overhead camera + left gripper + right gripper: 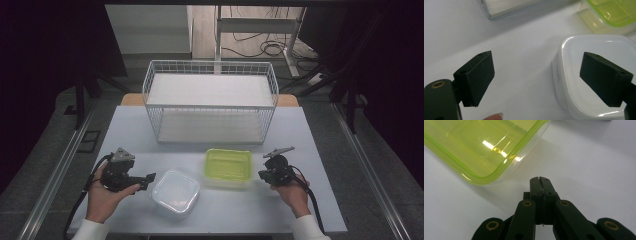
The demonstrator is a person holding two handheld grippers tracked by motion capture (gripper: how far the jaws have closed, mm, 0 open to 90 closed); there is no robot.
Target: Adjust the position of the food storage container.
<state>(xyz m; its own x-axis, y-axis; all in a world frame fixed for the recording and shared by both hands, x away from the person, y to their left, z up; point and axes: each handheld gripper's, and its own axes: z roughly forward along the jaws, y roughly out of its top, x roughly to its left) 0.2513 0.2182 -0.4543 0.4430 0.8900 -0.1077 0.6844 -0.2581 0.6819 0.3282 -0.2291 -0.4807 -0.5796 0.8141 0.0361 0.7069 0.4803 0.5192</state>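
Approaching step: left tongs (150, 177) apart, facing white box (175, 191) at tabletop (135, 130) 6 o'clock; right tongs (540, 180) together, empty, beside green box (228, 165). Next: straddle white box rim, squeeze.

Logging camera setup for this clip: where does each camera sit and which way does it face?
High view: above the person's side, facing forward and down on the table; hands and both tongs show.
Left gripper view: on the left tongs, open, facing the white container.
Right gripper view: on the right tongs, shut, beside the green container.
All share the green container.
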